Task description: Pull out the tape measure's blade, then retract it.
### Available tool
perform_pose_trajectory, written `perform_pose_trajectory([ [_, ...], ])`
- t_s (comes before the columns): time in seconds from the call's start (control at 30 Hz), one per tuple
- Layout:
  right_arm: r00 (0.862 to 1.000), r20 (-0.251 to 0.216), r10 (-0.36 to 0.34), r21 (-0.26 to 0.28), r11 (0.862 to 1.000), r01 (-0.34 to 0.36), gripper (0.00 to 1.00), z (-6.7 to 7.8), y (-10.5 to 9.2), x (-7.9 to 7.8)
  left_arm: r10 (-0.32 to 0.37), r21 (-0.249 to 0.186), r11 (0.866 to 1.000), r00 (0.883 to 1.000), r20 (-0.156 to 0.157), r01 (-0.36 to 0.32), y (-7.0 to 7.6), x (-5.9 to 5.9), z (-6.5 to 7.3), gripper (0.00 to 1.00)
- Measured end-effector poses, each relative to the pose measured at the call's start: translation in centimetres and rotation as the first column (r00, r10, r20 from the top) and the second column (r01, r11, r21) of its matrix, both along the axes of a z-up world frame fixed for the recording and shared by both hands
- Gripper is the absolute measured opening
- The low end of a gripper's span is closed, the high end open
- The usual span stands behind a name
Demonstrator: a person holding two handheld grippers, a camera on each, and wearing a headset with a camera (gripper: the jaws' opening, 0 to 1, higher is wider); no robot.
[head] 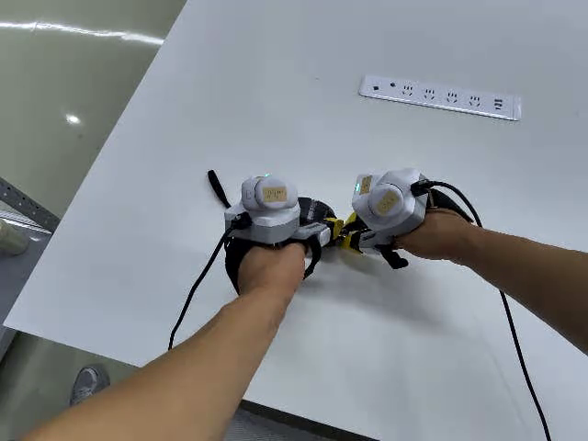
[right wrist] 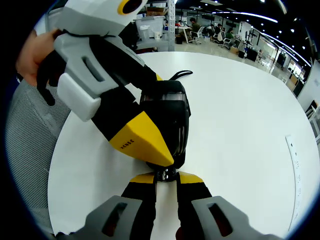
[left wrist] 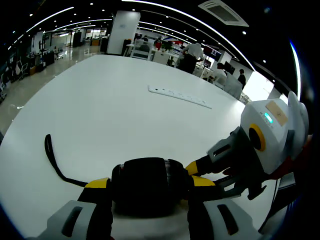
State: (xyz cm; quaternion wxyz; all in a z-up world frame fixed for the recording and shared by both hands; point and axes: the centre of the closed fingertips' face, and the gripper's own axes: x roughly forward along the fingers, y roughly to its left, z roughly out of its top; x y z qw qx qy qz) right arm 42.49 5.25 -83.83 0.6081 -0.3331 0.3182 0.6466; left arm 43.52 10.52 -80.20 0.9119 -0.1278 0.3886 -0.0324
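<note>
**Head view.** I have both grippers meeting over the white table. The left gripper holds the black tape measure and the right gripper is just beside it, nose to nose. I judge the pull axis runs from the left gripper to the right, level with the tabletop. The case's black strap trails off on the far side. A white power strip lies well apart, beyond the work and off that line.

**Left gripper view.** My own jaws are clamped on the two sides of the tape measure, yellow tips pressed against the case. The right gripper comes in from the right and touches the case's mouth side. The strap curls away to the left and the power strip lies far ahead.

**Right gripper view.** My own jaws are nearly together, pinching the small metal blade hook at the case's lower edge. The tape measure stands directly ahead of the tips, gripped from the upper left by the left gripper. Almost no blade is out, so I judge the draw not yet begun. The right gripper is the nearer to the hook and should back straight away. The table behind it looks free of obstacles.
</note>
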Motion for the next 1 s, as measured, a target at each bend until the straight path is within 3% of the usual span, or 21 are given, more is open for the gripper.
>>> perform_pose_trajectory([
  [1.0, 1.000, 0.010, -0.021, -0.009, 1.000, 0.021, 0.13, 0.05, 0.22, 0.02, 0.015, 0.006, 1.000, 1.000, -0.001, -0.015, -0.06, 0.05, 0.19, 0.60],
])
